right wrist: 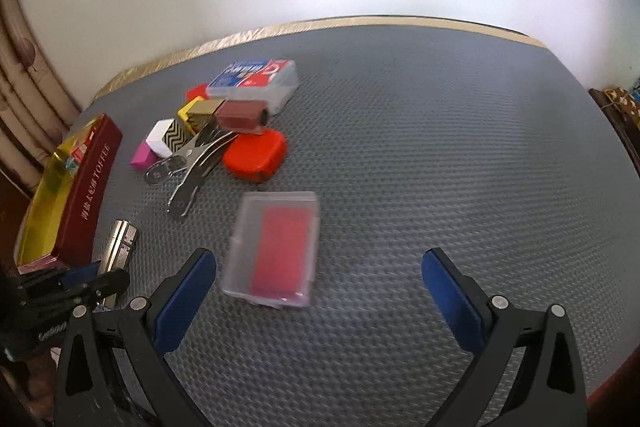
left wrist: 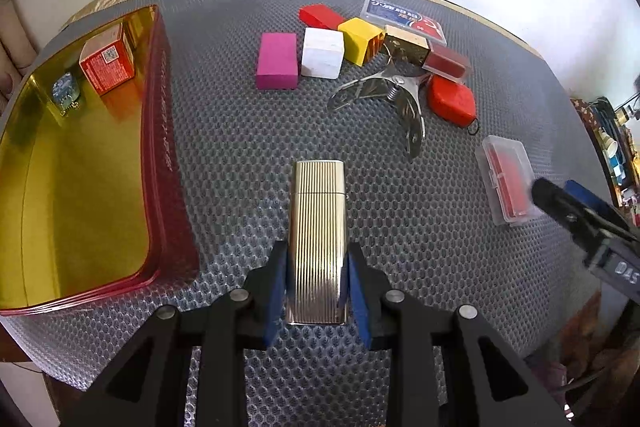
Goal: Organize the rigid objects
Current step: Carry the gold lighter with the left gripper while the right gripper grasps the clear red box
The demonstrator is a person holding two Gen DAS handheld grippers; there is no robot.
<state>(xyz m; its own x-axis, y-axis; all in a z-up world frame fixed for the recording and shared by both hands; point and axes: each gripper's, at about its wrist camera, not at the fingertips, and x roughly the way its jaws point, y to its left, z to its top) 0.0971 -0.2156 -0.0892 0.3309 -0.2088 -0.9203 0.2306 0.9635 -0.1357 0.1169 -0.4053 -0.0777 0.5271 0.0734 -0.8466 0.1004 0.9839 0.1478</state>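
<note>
Left of the left gripper (left wrist: 316, 283), clamped on the ribbed lighter (left wrist: 318, 235), the toffee tin (left wrist: 160, 147) held a red box (left wrist: 106, 61); the right gripper (right wrist: 320, 291) gaped behind the clear case (right wrist: 276, 247).

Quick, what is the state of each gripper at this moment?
Left gripper: closed on the ribbed metal lighter.
Right gripper: open, holding nothing; the clear case lies ahead between its fingers.

Left gripper (left wrist: 317, 287) is low over the mat, blue pads (left wrist: 276, 291) pressed in on both sides of the ribbed metal lighter (left wrist: 318, 239), holding it lengthwise between the fingers. Right gripper (right wrist: 320, 291) hangs spread wide, pads (right wrist: 452, 303) well apart, gripping nothing.
</note>
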